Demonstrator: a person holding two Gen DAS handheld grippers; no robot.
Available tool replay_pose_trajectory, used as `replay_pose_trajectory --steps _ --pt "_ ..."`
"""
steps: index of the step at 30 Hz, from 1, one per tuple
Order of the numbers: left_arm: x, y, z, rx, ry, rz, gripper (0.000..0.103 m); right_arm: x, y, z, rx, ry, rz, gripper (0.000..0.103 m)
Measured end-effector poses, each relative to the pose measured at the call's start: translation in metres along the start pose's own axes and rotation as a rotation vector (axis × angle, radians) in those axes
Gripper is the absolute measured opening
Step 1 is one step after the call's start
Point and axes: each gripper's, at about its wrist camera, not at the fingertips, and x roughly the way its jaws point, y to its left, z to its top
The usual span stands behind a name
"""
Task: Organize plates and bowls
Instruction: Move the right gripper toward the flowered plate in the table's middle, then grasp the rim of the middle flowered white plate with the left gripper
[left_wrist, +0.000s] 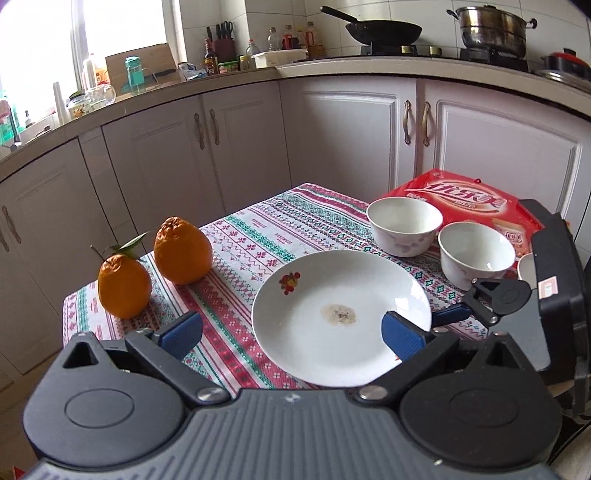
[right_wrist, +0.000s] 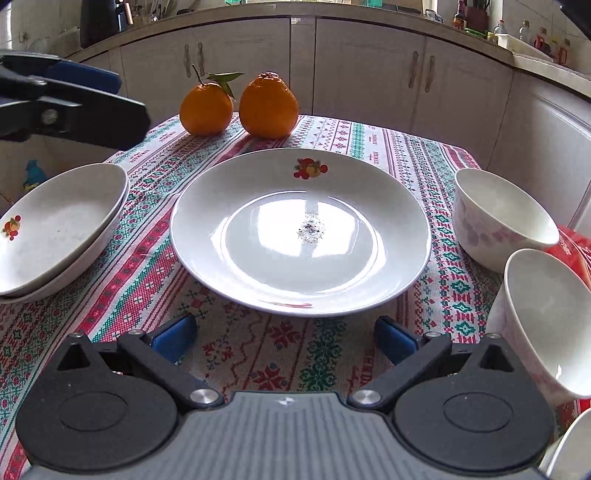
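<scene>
White plate (right_wrist: 301, 230) with fruit motif and gritty centre stain, both grippers' jaws spread wide, empty.

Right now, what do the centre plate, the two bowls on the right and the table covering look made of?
Centre plate: glazed white ceramic, likely; glossy, mirrors window light, printed fruit decal.
Bowls: same glazed ceramic look; smooth white insides, faint pink floral print outside.
Tablecloth: woven fabric, matte; visible weave, cross-stitch style pattern.
Both grippers hold nothing.
</scene>
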Motion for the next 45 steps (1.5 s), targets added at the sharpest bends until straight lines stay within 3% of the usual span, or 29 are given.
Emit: replay_pose_trajectory --steps 7,13,27,38,45 --pt "0.038 -0.007 0.019 0.097 0.030 -0.038 0.102 0.003 -0.002 0.001 -0.011 -0.016 0.013 0.103" --pt "0.074 -0.003 0.027 0.073 0.109 -0.120 0.102 0.004 -0.003 0.004 -0.003 -0.007 0.000 0.103" --pt "0.150 0.021 0.035 0.006 0.331 -0.188 0.097 0.005 -0.008 0.009 -0.019 -0.022 -0.012 0.103" --pt "0.177 0.027 0.040 0.005 0.437 -0.240 0.080 0.010 -0.018 0.008 -0.012 -0.034 0.010 0.103" --pt "0.184 0.025 0.042 0.003 0.451 -0.273 0.078 0.012 -0.016 0.009 -0.029 -0.048 0.026 0.101"
